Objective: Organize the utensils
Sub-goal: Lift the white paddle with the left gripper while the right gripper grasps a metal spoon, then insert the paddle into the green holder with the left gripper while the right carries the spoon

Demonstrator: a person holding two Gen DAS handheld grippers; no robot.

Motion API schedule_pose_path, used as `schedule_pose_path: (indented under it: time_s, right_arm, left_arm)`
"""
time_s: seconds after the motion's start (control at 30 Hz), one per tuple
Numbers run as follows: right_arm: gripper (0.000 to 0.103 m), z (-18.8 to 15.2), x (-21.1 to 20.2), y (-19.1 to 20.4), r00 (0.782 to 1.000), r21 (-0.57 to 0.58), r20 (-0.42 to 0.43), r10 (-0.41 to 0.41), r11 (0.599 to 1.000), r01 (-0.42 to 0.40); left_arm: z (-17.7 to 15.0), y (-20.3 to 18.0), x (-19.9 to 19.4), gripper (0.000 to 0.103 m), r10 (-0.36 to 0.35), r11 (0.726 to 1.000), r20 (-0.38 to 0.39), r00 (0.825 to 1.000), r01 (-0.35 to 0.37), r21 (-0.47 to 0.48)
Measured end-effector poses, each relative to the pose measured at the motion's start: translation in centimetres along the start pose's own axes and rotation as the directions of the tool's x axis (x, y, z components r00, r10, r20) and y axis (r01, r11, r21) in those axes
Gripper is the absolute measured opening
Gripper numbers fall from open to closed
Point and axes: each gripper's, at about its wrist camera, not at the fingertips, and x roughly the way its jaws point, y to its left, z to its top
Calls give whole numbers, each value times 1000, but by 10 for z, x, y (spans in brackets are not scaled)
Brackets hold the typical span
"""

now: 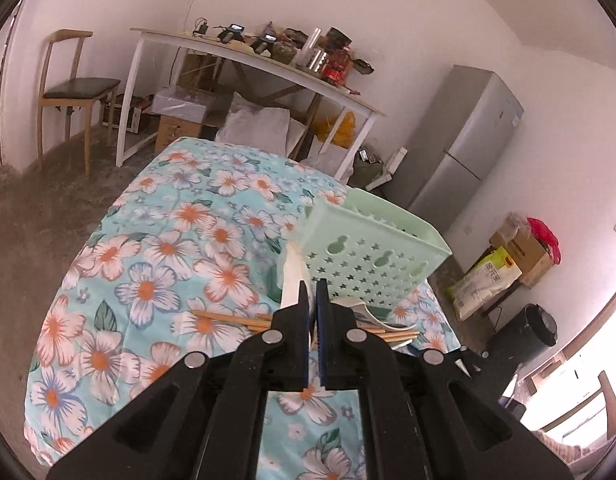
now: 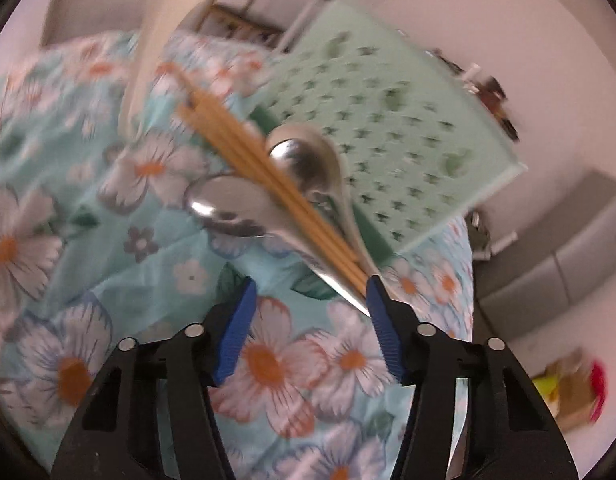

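Floral tablecloth (image 1: 156, 248) under green basket (image 1: 372, 256) – left gripper (image 1: 313, 292) pinching a white utensil (image 1: 293, 276); right gripper (image 2: 312, 292) jaws wide, chopsticks (image 2: 244, 148) and spoons (image 2: 304, 160) ahead

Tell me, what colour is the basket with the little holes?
The basket is pale mint green. It shows best in the left wrist view, which is sharp.

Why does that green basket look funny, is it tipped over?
Yes. The green basket is tilted, one edge lifted off the flowery tablecloth. It holds no utensils that show: the chopsticks and two metal spoons lie in a loose crossed pile on the cloth beside it.
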Motion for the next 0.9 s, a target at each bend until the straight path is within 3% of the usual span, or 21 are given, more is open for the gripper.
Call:
schedule_pose_path:
  time_s: [0.13, 0.2, 0.3, 0.43, 0.57, 0.73, 0.9]
  right_arm:
    - [48, 9, 3, 14, 999, -104, 30, -35, 994, 38]
    - [41, 9, 1, 20, 998, -151, 47, -37, 988, 44]
    - [38, 12, -4, 39, 994, -260, 96, -56, 962, 80]
    - [34, 15, -9, 55, 988, -324, 137, -68, 940, 110]
    - [24, 23, -11, 80, 981, -384, 181, -77, 912, 142]
    - [12, 20, -25, 97, 963, -386, 244, -113, 900, 203]
    - [10, 27, -52, 70, 959, -261, 256, -119, 947, 187]
  left_arm:
    - [3, 9, 1, 3, -5, 1000, 7, 1000, 5, -13]
    - [6, 13, 2, 3, -9, 1000, 9, 1000, 9, -22]
    - [7, 18, 2, 3, -11, 1000, 11, 1000, 12, -29]
    - [9, 22, 4, 4, -14, 999, 12, 1000, 14, -36]
    - [9, 23, 4, 4, -7, 999, 14, 1000, 8, -31]
    - [9, 22, 2, 4, 3, 1000, 18, 1000, -3, -26]
    - [8, 17, -1, 4, 9, 1000, 25, 1000, -9, -12]
